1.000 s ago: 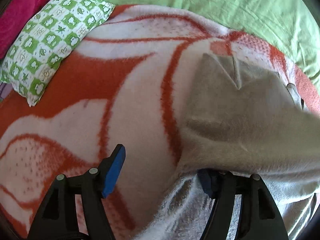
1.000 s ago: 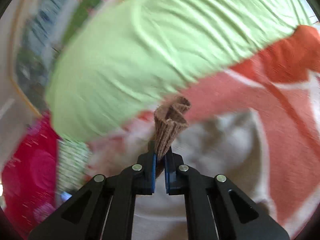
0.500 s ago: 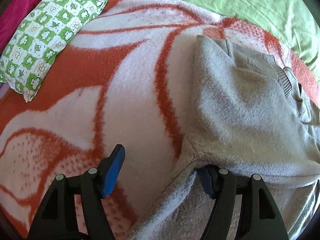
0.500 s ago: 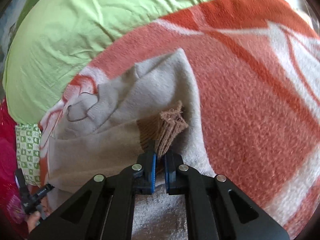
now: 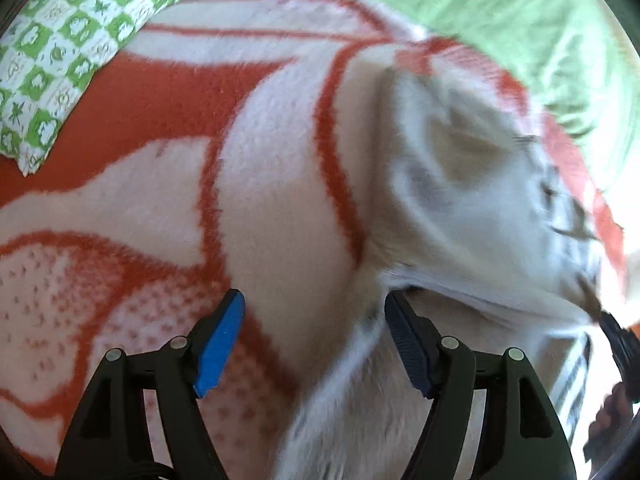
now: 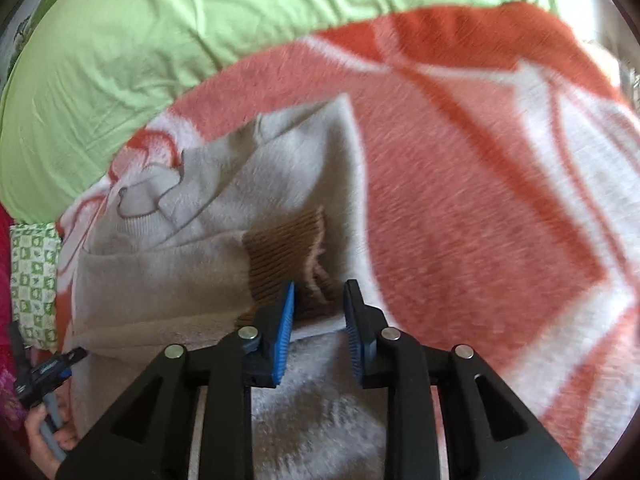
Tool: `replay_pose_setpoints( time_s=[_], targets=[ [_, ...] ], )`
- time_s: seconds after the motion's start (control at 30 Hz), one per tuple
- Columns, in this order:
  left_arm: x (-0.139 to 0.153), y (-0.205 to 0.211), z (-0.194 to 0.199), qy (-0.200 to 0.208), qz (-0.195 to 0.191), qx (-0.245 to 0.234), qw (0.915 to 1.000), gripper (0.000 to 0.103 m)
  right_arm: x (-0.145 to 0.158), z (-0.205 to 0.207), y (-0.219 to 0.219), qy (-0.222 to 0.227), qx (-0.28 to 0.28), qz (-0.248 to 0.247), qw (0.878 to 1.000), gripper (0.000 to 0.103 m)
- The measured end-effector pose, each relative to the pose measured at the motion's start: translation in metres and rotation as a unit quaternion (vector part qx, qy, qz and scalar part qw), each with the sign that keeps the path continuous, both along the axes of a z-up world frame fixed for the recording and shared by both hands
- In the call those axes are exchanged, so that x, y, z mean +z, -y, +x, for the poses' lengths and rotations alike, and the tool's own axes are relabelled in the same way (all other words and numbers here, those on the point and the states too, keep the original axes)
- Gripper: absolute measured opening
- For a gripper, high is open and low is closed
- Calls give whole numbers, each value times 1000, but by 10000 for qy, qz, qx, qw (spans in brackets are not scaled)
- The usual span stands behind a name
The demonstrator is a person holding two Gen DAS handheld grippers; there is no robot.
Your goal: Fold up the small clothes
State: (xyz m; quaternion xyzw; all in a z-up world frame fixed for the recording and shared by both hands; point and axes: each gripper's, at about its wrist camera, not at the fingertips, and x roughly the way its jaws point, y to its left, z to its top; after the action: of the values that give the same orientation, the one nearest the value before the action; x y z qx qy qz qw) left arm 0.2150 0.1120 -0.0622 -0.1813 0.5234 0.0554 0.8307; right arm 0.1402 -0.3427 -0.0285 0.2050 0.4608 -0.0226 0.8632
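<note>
A small grey sweater (image 6: 192, 248) lies on the orange and white blanket (image 6: 480, 200), one sleeve folded across its body. The sleeve's brown ribbed cuff (image 6: 288, 256) lies just ahead of my right gripper (image 6: 318, 320), which is open with the cuff's end between its fingers. My left gripper (image 5: 316, 320) is open over the blanket at the sweater's left edge (image 5: 460, 208); its right finger (image 5: 404, 332) touches the fabric. The right gripper shows at the far right of the left wrist view (image 5: 616, 340), the left gripper at the lower left of the right wrist view (image 6: 52, 368).
A green and white checked pillow (image 5: 60, 52) lies at the blanket's far left corner. A light green sheet (image 6: 200, 28) covers the bed beyond the blanket. A magenta cloth (image 6: 6, 280) shows past the pillow.
My right gripper lowered the sleeve across the sweater and opened, letting go of the brown cuff. My left gripper stayed open and shifted slightly along the sweater's edge.
</note>
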Motion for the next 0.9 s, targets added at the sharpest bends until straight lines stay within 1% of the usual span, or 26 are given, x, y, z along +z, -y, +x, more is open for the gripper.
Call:
replay_pose_setpoints(
  time_s=[0.03,0.07,0.1,0.17,0.23,0.3,0.33,0.37,0.4,0.43,0.47,0.5,0.53,0.57,0.6,0.67,0.73,0.77,0.83,0.87,0.9],
  targets=[
    [9,-3,-4,138,-64,-74,9999,73,8,-2,2,129,14,23,9999,32],
    [21,-5,-6,305,-75,-127,9994,73,12,-2,2,197,45,37,9998,38],
    [28,-7,-4,378,-53,-146,9992,74,18,1,2,291,108,45,9995,45],
    [37,-12,11,410,-69,-145,9990,74,24,15,2,392,237,24,9989,54],
    [41,-15,40,484,-231,-160,9984,74,28,33,1,501,393,23,9980,54],
    [42,-13,72,473,-250,-313,9981,75,31,61,-3,568,721,-64,9958,55],
    [45,-8,93,487,-210,-501,9973,76,32,77,-9,548,948,-117,9939,56],
    [49,-4,109,509,-183,-705,9960,77,32,94,-14,476,1217,-161,9913,61],
    [50,3,129,509,-153,-981,9937,80,31,110,-19,407,1493,-225,9877,64],
    [52,11,149,498,-84,-1297,9903,80,31,126,-24,375,1783,-334,9827,65],
    [55,21,170,503,159,-1618,9854,80,29,141,-28,323,2061,-432,9771,69],
    [56,29,185,495,353,-1830,9812,81,26,158,-34,257,2342,-600,9700,70],
    [55,37,201,439,490,-2071,9761,83,24,167,-36,201,2490,-675,9659,71],
    [50,44,220,288,553,-2338,9703,83,19,180,-38,70,2704,-728,9600,73],
    [45,49,232,175,592,-2476,9669,83,16,187,-39,6,2781,-772,9574,73],
    [29,60,256,-152,551,-2843,9570,83,8,204,-41,-69,2946,-805,9522,73],
    [12,68,269,-441,648,-2999,9507,83,1,213,-41,-62,3044,-829,9489,73],
    [3,74,273,-557,678,-3113,9463,83,-3,217,-43,-61,3123,-853,9461,73],
    [-3,80,274,-599,749,-3227,9416,82,-14,222,-50,-211,3353,-820,9383,73],
    [-4,83,272,-608,684,-3346,9379,80,-22,223,-55,-364,3511,-747,9326,72],
    [-3,87,270,-584,676,-3469,9336,68,-29,221,-61,-497,3694,-747,9249,53]
  ],
)
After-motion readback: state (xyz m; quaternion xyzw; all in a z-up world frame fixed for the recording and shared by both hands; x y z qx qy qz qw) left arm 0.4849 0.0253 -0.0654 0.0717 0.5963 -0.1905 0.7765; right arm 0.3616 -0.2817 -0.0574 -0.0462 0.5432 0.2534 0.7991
